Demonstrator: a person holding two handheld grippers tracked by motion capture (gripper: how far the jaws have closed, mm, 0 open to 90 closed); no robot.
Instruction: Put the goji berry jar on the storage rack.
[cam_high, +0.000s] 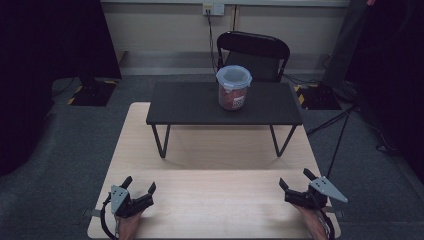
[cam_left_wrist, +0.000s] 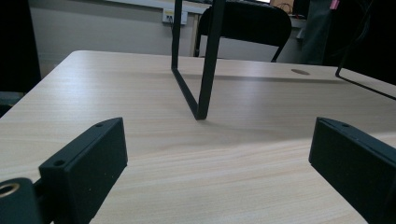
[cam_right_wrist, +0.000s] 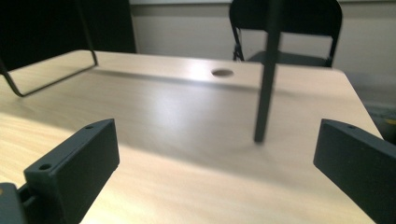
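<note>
Two grippers rest at the near edge of the pale worktop (cam_high: 215, 150), the left gripper (cam_high: 138, 188) at the near left corner and the right gripper (cam_high: 295, 179) at the near right, each with its fingers (cam_left_wrist: 88, 161) spread wide and holding nothing. The jar (cam_high: 233, 88), clear with a clip lid and something red inside, stands upright well apart from both, far across the worktop on a black stand (cam_high: 190, 105), just right of the stand's middle. A chair (cam_high: 253, 52) sits behind it. Reaching the jar looks to be the step in hand, and doing it well likely means lifting a gripper above the stand's top before going forward, so the fingers clear its near edge and thin legs (cam_left_wrist: 208, 56), then coming in level at the jar's waist, below the lid clips, fingers kept wide until they sit on either side of it.
</note>
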